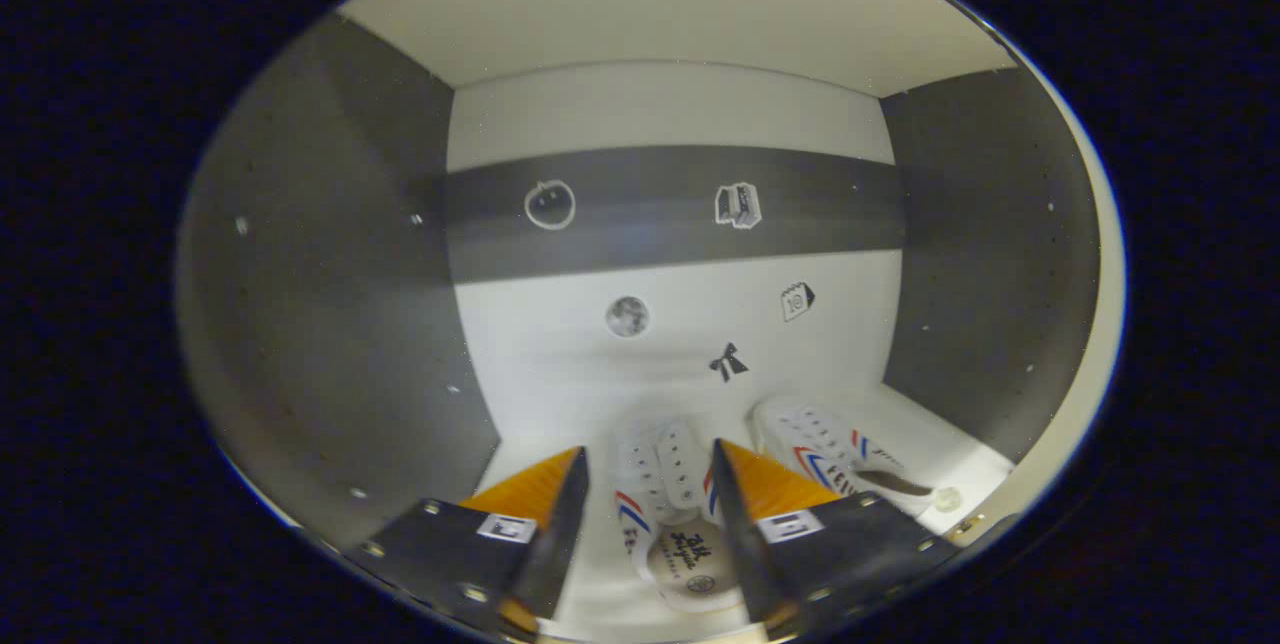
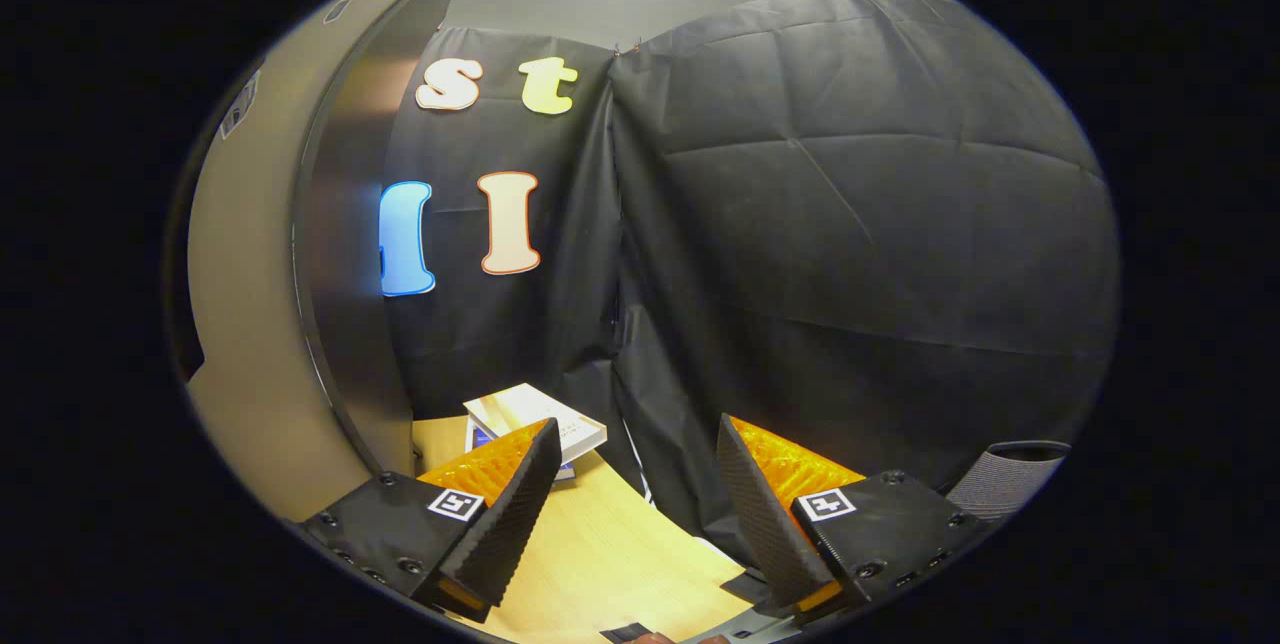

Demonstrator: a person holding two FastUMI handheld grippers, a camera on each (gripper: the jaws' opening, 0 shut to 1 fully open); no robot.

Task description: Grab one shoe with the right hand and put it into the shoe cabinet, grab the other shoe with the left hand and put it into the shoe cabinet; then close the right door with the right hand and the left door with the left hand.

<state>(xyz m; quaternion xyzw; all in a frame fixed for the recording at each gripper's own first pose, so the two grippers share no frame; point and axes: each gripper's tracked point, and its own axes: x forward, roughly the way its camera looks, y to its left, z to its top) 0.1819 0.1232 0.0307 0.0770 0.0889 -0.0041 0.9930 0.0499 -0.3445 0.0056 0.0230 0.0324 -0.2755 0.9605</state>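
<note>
Left gripper view looks straight into the shoe cabinet point(image 1: 300, 304): dark side walls, a pale back panel with a dark band and small stickers, a white floor. It holds 2 white shoes, side by side on the floor toward the right, toes pointing to the far wall. The near shoe point(image 1: 665, 494) lies between the fingers of my left gripper point(image 1: 648, 514), which is spread wide; whether the fingers touch its sides I cannot tell, but they do not look clamped on it. The other shoe point(image 1: 830, 459) sits just beside it to the right, close to the right wall.

I judge these shoes light, with soft canvas uppers that give under a squeeze and firmer rubber soles, so the heel collar or the sides low by the sole would be the sure places to pinch.

In the right gripper view, my right gripper point(image 2: 635, 509) is spread and empty above a wooden table point(image 2: 600, 554). The cabinet's open door point(image 2: 350, 224) stands at the left, its edge toward me; it looks stiff and easy to push.
</note>
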